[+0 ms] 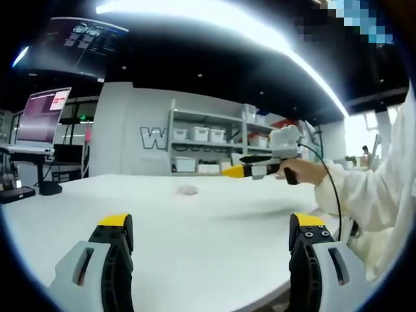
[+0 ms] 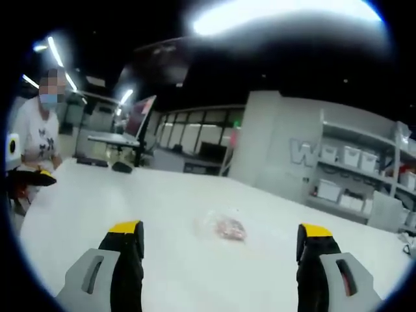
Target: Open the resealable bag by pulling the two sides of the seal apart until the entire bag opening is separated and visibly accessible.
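— So where is the bag right now?

— The resealable bag [image 2: 224, 229] is lying flat on the white table [image 2: 162, 201], out in the open, a small clear pouch with something pinkish inside. In the left gripper view it is sitting further off [image 1: 188, 190], just a pale smudge on the tabletop.

— Is anyone gripping it?

— No. The right gripper [image 2: 221, 244] is hovering above the table with its yellow-tipped jaws spread wide and nothing between them; the bag is lying ahead of them, apart from both. The left gripper [image 1: 211, 231] is also holding its jaws wide apart over bare table, well short of the bag.

— I'm seeing another gripper in the left gripper view.

— That's the right one [image 1: 229, 172], held out by the person's hand [image 1: 300, 172] in a white sleeve, jaws pointing across the table, above the surface.

— Then what step are they on?

— I'd say the approach, before any grasp. The seal is looking untouched, though it's too small and blurred to be sure which edge it's on.

— And next?

— Both grippers are needing to come down to the bag, each one pinching one side of the seal lip. That thin film lying flat is going to be awkward to pick up.
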